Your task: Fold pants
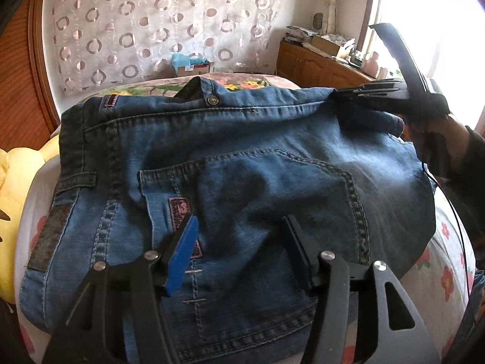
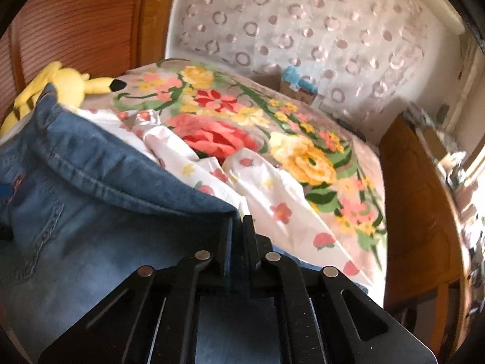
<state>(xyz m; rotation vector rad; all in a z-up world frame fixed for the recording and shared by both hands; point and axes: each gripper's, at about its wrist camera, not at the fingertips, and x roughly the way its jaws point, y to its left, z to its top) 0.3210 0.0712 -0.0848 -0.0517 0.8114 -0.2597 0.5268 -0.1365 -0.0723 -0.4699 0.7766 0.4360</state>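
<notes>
Denim pants (image 1: 230,163) lie folded in a thick bundle on a bed, covering most of the flowered bedspread (image 2: 306,151) nearest the left wrist camera. Their waistband, with 1 metal button (image 1: 213,100), runs along the far edge, and a stitched back pocket (image 1: 257,188) faces up in the middle.

At the near edge, the left gripper (image 1: 242,236) sits low over the pocket with its fingers spread wide and nothing between them; 1 finger carries a blue pad (image 1: 182,257) and the other is black. Whether the tips touch the cloth cannot be told.

At the far right corner of the bundle, the right gripper (image 1: 342,95) meets the waistband edge, held by a dark-sleeved hand (image 1: 436,139). From the right wrist camera, the same gripper (image 2: 238,227) has its 2 black fingers pressed nearly together on the denim corner, and the pants (image 2: 91,200) rise in a rolled fold to the left of it.

A yellow plush toy (image 2: 60,85) lies at the bed's left side, partly behind the denim. A white crumpled sheet with small red flowers (image 2: 266,188) lies beside the pants on the bedspread. A curtain with ring patterns (image 1: 151,24) hangs behind the bed, and a wooden cabinet (image 1: 315,66) stands by the bright window.
</notes>
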